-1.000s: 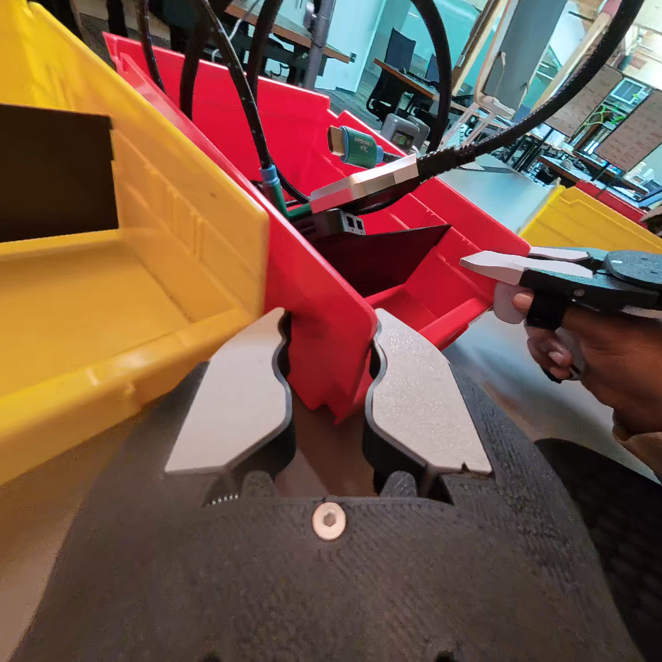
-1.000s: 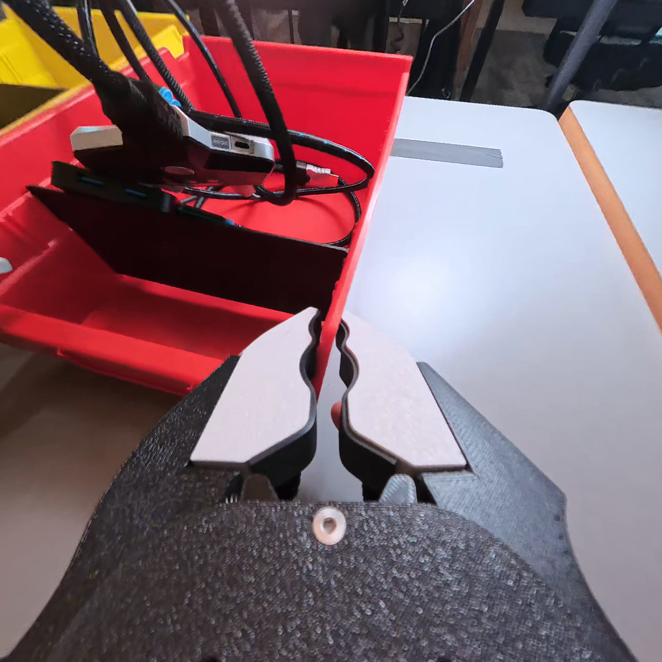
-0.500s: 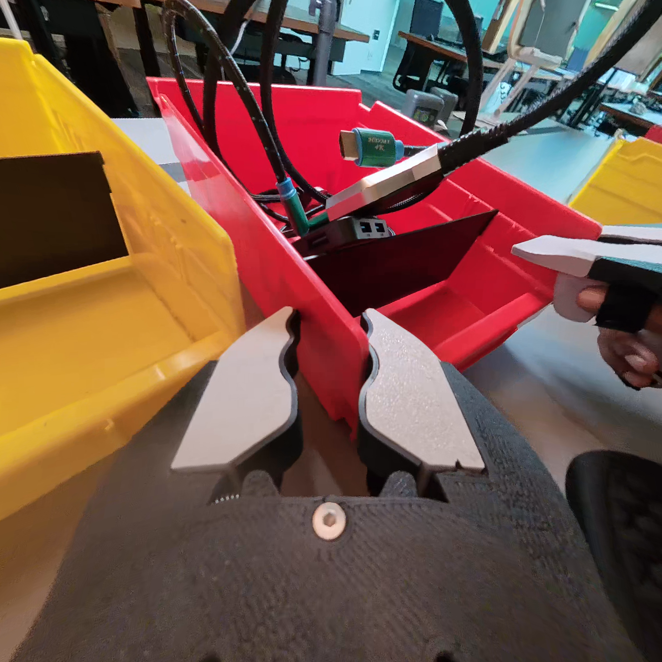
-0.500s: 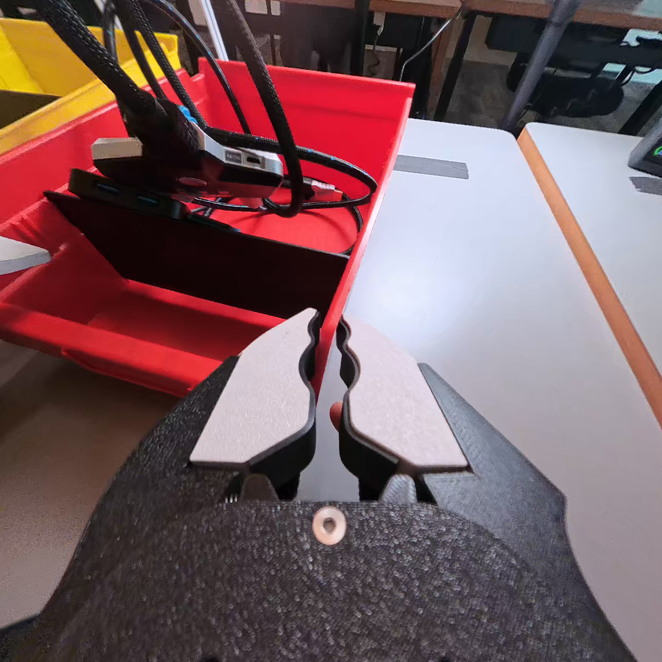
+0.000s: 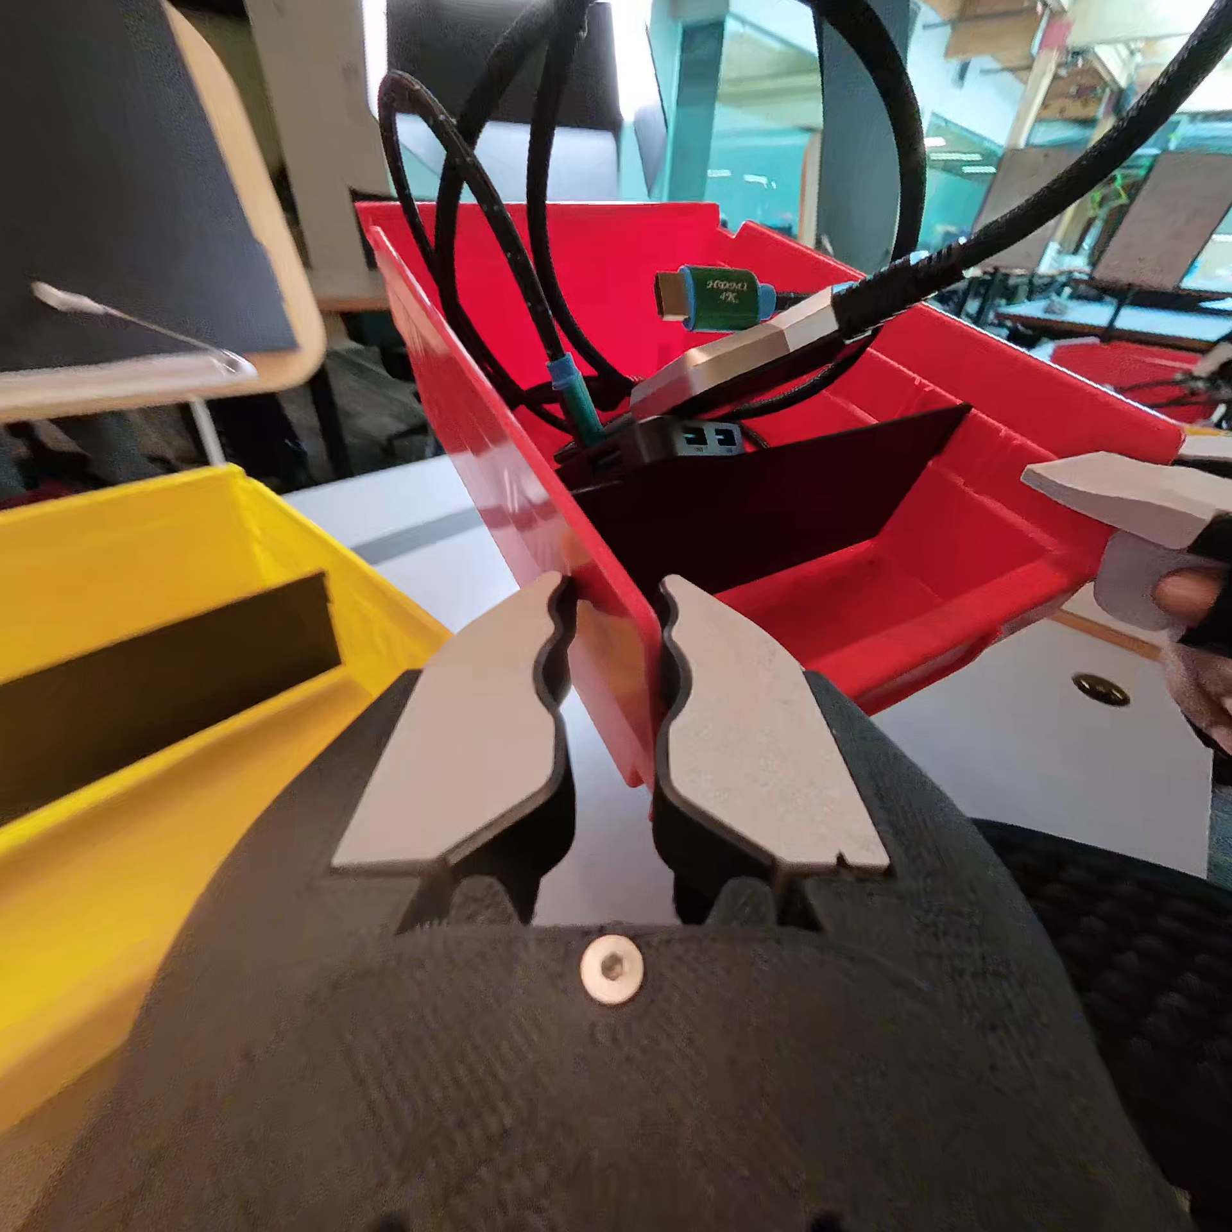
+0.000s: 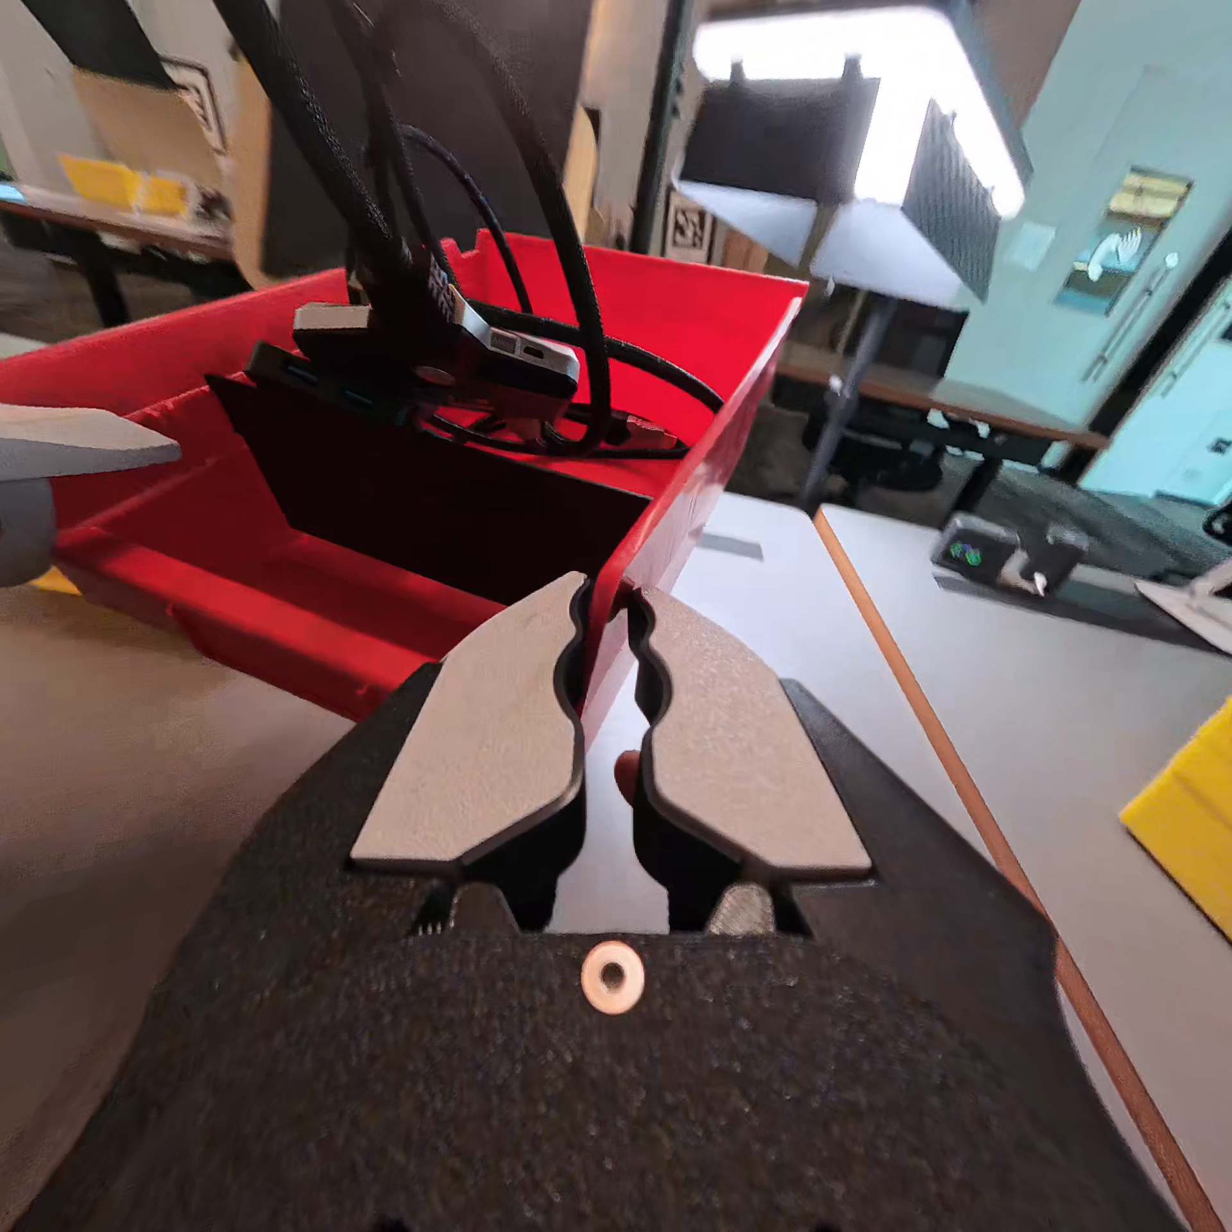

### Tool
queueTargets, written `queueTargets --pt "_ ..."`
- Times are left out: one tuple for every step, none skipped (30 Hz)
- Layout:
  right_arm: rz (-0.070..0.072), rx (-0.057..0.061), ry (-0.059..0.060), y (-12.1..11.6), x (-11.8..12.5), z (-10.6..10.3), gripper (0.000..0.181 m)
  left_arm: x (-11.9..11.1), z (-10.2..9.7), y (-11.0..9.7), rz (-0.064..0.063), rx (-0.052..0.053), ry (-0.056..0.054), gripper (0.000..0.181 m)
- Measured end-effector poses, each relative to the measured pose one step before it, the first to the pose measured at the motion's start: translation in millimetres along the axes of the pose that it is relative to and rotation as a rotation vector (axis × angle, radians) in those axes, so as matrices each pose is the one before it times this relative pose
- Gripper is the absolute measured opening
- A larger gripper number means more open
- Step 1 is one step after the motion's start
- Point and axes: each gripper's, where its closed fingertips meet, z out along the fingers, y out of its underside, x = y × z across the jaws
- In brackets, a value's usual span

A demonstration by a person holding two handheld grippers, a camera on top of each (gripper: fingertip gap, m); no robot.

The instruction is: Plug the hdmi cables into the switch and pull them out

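I have the red bin (image 5: pixel 600 280) pinched from both sides: my left gripper (image 5: pixel 612 603) is clamped on one side wall, my right gripper (image 6: pixel 610 593) on the opposite wall, fingers closed down to the thickness of the plastic. Behind the bin's black divider (image 5: pixel 747 507) sits the switch (image 5: pixel 727 363), a flat silver and black box lying tilted atop a dark hub (image 5: pixel 680 443) with blue ports. Black braided cables (image 5: pixel 467 220) loop up out of the bin.

Only my left view shows a green HDMI plug (image 5: pixel 717 303) hanging free above the switch, and a second green-collared plug (image 5: pixel 577 407) pushed down beside the hub. A yellow bin (image 5: pixel 153 533) stands just beside the red bin there. My right view instead shows the switch's end face with its small port (image 6: pixel 530 350).

The red bin rests on a pale grey table (image 6: pixel 767 580) with a wooden edge; behind it are desks, office chairs and a studio light.
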Motion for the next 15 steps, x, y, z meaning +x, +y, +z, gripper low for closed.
queueTargets --pt "-0.0050 0.0310 -0.0219 -13.65 -9.73 1.20 0.009 -7.73 -11.57 -11.52 0.0095 0.0220 -0.0218 0.022" --pt "-0.0029 0.0300 -0.0247 -13.12 -11.41 2.77 0.010 -9.79 -12.36 -10.21 0.0120 0.0186 -0.0283 0.022" --pt "0.0015 0.0291 -0.0309 -12.14 -13.28 4.43 0.010 -11.70 -13.12 -9.02 0.0085 0.0180 -0.0305 0.022" --pt "-0.0003 0.0232 -0.0329 -10.38 -14.79 6.28 0.011 -13.33 -13.67 -7.59 0.0031 0.0148 -0.0327 0.021" --pt "0.0022 0.0196 -0.0355 -9.17 -16.31 7.91 0.011 -15.16 -14.00 -6.12 0.0014 0.0089 -0.0380 0.021" --pt "0.0006 0.0138 -0.0375 -7.94 -17.53 8.92 0.011 -16.36 -14.40 -4.69 0.0001 0.0055 -0.0414 0.020" --pt "-0.0012 0.0111 -0.0372 -7.10 -18.40 9.67 0.011 -17.50 -14.53 -3.45 -0.0002 0.0037 -0.0430 0.020" --pt "0.0022 0.0118 -0.0405 -6.60 -19.31 10.38 0.012 -18.41 -14.63 -2.47 -0.0033 0.0049 -0.0430 0.019" --pt "0.0018 0.0106 -0.0412 -5.40 -19.72 11.30 0.012 -19.11 -14.49 -1.56 -0.0073 0.0054 -0.0419 0.019" --pt "-0.0014 0.0069 -0.0397 -3.86 -19.69 12.41 0.012 -19.64 -14.13 -0.40 -0.0056 0.0042 -0.0421 0.018" --pt "-0.0013 0.0055 -0.0400 -2.58 -19.69 12.87 0.012 -19.91 -13.26 0.68 -0.0045 0.0020 -0.0427 0.018" --pt "-0.0015 0.0023 -0.0380 -1.07 -19.29 13.44 0.012 -19.97 -12.20 1.93 -0.0071 0.0003 -0.0415 0.018" --pt "-0.0027 -0.0024 -0.0354 0.32 -18.56 13.39 0.012 -19.67 -10.88 3.16 -0.0077 -0.0027 -0.0404 0.017" --pt "0.0011 -0.0027 -0.0349 0.66 -17.77 13.15 0.012 -19.31 -9.41 4.54 -0.0103 -0.0053 -0.0375 0.017" --pt "-0.0005 -0.0037 -0.0312 1.29 -16.59 13.04 0.012 -18.50 -7.94 5.67 -0.0149 -0.0062 -0.0329 0.017"
